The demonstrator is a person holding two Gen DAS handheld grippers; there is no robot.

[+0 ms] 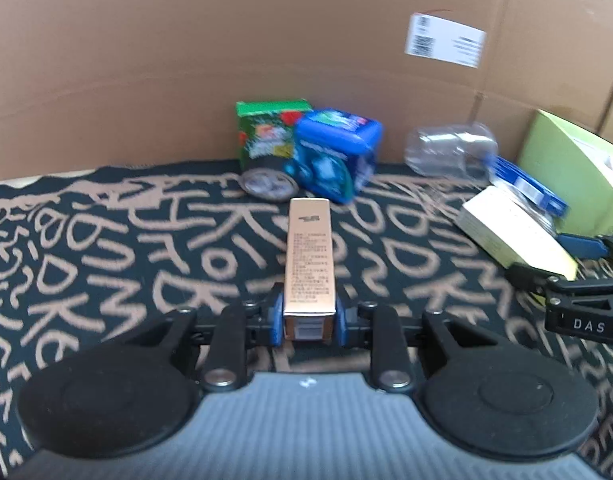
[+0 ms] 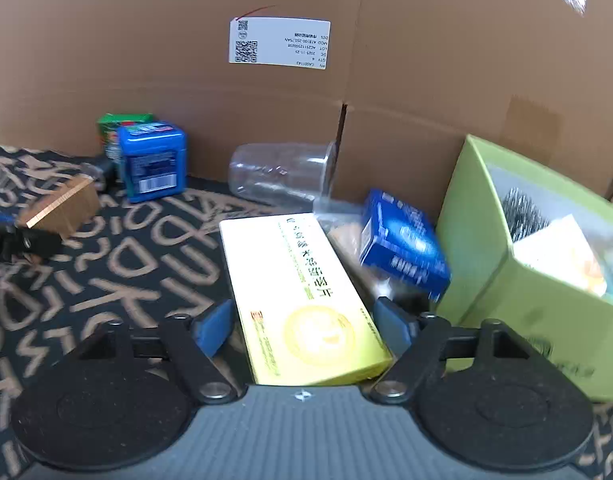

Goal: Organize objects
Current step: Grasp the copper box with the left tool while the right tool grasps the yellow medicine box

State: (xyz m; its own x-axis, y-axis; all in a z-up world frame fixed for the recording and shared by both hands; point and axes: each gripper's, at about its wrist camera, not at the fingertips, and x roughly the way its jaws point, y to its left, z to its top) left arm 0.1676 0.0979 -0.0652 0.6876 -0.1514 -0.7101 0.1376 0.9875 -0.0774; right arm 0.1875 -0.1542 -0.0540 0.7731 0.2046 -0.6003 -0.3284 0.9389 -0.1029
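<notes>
Gold carton, the long skinny one, is pinched at its near end by the left gripper, blue pads squeezed tight on both sides, with the rest of it sticking out forward over the black cloth with tan scribbles. That gripper tilts down toward the cloth. Over on the right, the right gripper also angles downward and straddles the near end of a flat yellow box, fingers spread wide; its blue pads sit just beside the box edges, and I can't tell if they actually touch. Past the gold carton's far end sit a blue tub and a green pack, both up against the cardboard wall. A clear plastic cup lies on its side by that wall too. Right of the yellow box a blue carton is tipped against stuff beside a green bin that's already holding a few items. Open cloth is mostly off to the left; the right side is pretty crowded.
</notes>
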